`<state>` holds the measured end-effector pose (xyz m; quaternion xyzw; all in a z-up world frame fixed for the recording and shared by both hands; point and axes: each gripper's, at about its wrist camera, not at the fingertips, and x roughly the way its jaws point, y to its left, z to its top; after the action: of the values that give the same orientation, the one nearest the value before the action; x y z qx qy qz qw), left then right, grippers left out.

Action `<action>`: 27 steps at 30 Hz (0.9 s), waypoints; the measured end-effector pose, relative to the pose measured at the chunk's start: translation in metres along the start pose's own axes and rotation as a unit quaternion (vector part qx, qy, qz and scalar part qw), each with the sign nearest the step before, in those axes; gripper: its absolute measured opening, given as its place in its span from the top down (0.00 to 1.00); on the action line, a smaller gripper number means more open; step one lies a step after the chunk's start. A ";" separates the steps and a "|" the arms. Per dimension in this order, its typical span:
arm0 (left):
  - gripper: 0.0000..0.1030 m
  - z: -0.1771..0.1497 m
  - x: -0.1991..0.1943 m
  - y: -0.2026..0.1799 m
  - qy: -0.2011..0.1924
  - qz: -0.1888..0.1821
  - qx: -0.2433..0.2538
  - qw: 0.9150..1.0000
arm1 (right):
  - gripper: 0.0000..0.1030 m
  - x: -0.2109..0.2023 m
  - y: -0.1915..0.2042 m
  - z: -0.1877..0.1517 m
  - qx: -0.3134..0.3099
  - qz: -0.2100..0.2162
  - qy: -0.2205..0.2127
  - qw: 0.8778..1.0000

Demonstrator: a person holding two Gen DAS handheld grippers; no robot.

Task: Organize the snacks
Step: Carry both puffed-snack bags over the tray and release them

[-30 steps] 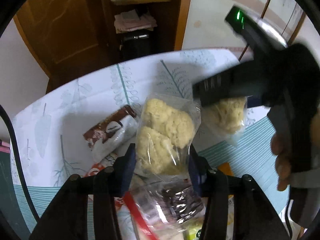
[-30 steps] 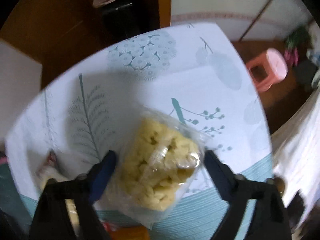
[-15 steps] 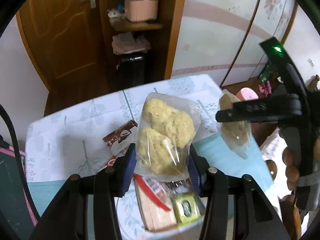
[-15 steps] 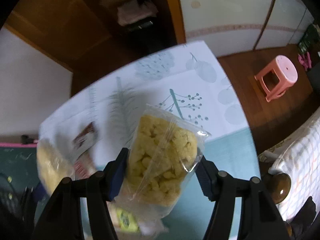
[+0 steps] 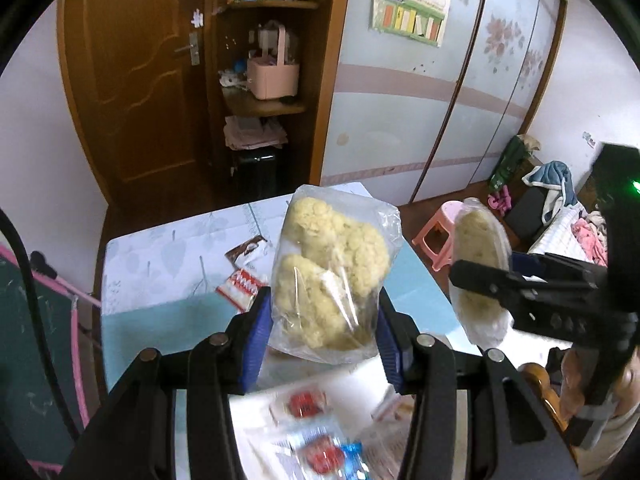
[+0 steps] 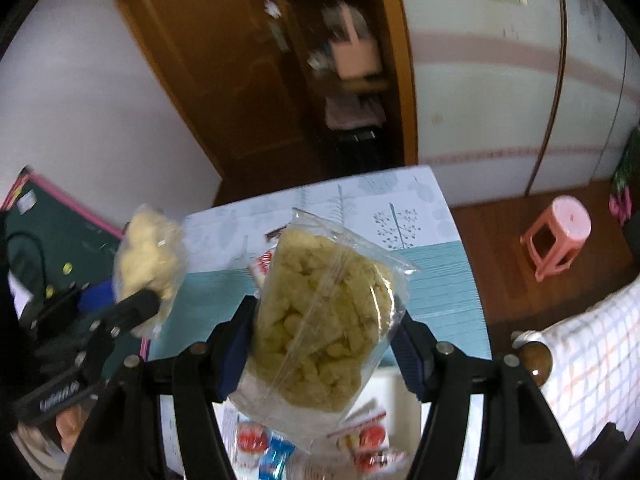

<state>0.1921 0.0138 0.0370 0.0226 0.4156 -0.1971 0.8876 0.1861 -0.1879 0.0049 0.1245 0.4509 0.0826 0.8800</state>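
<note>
High above the table (image 5: 160,248), my left gripper (image 5: 322,344) is shut on a clear bag of pale yellow puffed snacks (image 5: 328,280), its blue pads pressing both sides. To its right in that view, my right gripper (image 5: 520,292) holds a second clear bag (image 5: 478,276). The right wrist view shows that gripper (image 6: 324,344) shut on its bag of yellow puffs (image 6: 320,320), over the table (image 6: 440,280). My left gripper's bag (image 6: 148,260) shows there at the left.
Below the bags lie several small red-and-white snack packets (image 5: 308,404) and a brown packet (image 5: 246,250). A pink stool (image 6: 560,236) stands on the floor to the right, near a checked bedcover (image 6: 592,360). A green chalkboard (image 5: 24,340) leans at the left.
Both grippers have risen well above the table with their bags. The right gripper's pads, apart from the bag a second ago, closed onto it.
</note>
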 end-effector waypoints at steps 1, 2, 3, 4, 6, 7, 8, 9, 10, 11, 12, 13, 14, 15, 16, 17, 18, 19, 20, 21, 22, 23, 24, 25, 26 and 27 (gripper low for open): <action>0.55 -0.008 -0.010 -0.003 -0.002 -0.001 0.001 1.000 | 0.38 -0.012 0.006 -0.009 -0.009 0.004 -0.012 1.000; 0.55 -0.016 -0.018 -0.006 -0.004 -0.002 0.001 1.000 | 0.38 -0.024 0.013 -0.021 -0.021 0.006 -0.026 0.999; 0.55 -0.027 -0.026 -0.009 -0.003 -0.001 0.001 1.000 | 0.38 -0.032 0.018 -0.030 -0.028 0.006 -0.034 0.999; 0.55 -0.034 -0.030 -0.012 -0.002 0.000 0.003 1.000 | 0.38 -0.039 0.023 -0.040 -0.037 0.005 -0.042 0.998; 0.54 -0.052 -0.037 -0.018 0.002 -0.001 0.003 1.000 | 0.38 -0.047 0.031 -0.058 -0.052 -0.001 -0.056 0.997; 0.54 -0.061 -0.039 -0.020 0.004 -0.003 0.003 1.000 | 0.38 -0.050 0.033 -0.067 -0.057 -0.002 -0.060 0.997; 0.54 -0.073 -0.041 -0.022 0.008 -0.005 0.001 1.000 | 0.38 -0.052 0.035 -0.076 -0.060 0.000 -0.064 0.996; 0.54 -0.082 -0.043 -0.023 0.011 -0.007 -0.001 1.000 | 0.38 -0.053 0.036 -0.084 -0.062 0.002 -0.065 0.996; 0.54 -0.091 -0.045 -0.026 0.013 -0.008 0.000 1.000 | 0.38 -0.052 0.036 -0.093 -0.064 0.002 -0.067 0.996; 0.54 -0.102 -0.045 -0.029 0.014 -0.003 0.001 1.000 | 0.38 -0.050 0.037 -0.100 -0.066 -0.001 -0.068 0.995; 0.54 -0.110 -0.043 -0.031 0.015 0.002 0.002 1.000 | 0.38 -0.049 0.037 -0.106 -0.067 -0.005 -0.069 0.995; 0.54 -0.118 -0.042 -0.033 0.015 0.006 0.003 1.000 | 0.38 -0.046 0.036 -0.113 -0.065 -0.007 -0.067 0.996; 0.54 -0.127 -0.041 -0.035 0.016 0.010 0.002 1.000 | 0.38 -0.046 0.036 -0.120 -0.061 -0.007 -0.064 0.996; 0.54 -0.134 -0.039 -0.037 0.017 0.013 0.000 1.000 | 0.38 -0.042 0.034 -0.126 -0.056 -0.004 -0.057 0.997; 0.54 -0.139 -0.038 -0.039 0.018 0.016 -0.001 1.000 | 0.38 -0.037 0.031 -0.131 -0.051 0.001 -0.047 0.998; 0.54 -0.146 -0.034 -0.040 0.020 0.021 -0.001 1.000 | 0.38 -0.034 0.031 -0.136 -0.048 0.005 -0.038 0.998; 0.54 -0.149 -0.031 -0.042 0.023 0.025 -0.002 0.999 | 0.38 -0.030 0.029 -0.142 -0.045 0.008 -0.028 0.999; 0.54 -0.152 -0.029 -0.043 0.025 0.027 -0.002 0.999 | 0.38 -0.027 0.028 -0.146 -0.044 0.009 -0.021 0.999; 0.54 -0.157 -0.024 -0.045 0.032 0.029 -0.002 0.999 | 0.38 -0.027 0.028 -0.151 -0.045 0.008 -0.017 0.999; 0.54 -0.159 -0.021 -0.046 0.036 0.030 -0.003 0.999 | 0.38 -0.025 0.027 -0.155 -0.046 0.006 -0.014 0.999; 0.54 -0.159 -0.017 -0.046 0.041 0.032 -0.003 0.999 | 0.38 -0.023 0.026 -0.158 -0.046 0.003 -0.011 0.999; 0.54 -0.162 -0.013 -0.048 0.045 0.034 -0.003 0.998 | 0.38 -0.022 0.026 -0.161 -0.045 0.002 -0.010 0.999; 0.54 -0.164 -0.010 -0.049 0.050 0.036 -0.002 0.998 | 0.38 -0.020 0.025 -0.163 -0.044 0.002 -0.008 0.999; 0.54 -0.166 -0.006 -0.050 0.055 0.038 -0.001 0.998 | 0.38 -0.019 0.024 -0.165 -0.043 0.002 -0.006 0.999; 0.54 -0.169 -0.002 -0.051 0.061 0.040 -0.002 0.997 | 0.38 -0.018 0.022 -0.166 -0.041 0.002 -0.004 0.999; 0.54 -0.169 0.002 -0.051 0.066 0.039 -0.003 0.997 | 0.38 -0.016 0.021 -0.167 -0.039 -0.001 -0.002 0.999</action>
<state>0.0509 0.0012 -0.0685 0.0494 0.4722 -0.1590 0.8656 0.0399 -0.1480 -0.0711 0.0896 0.4454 0.0988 0.8853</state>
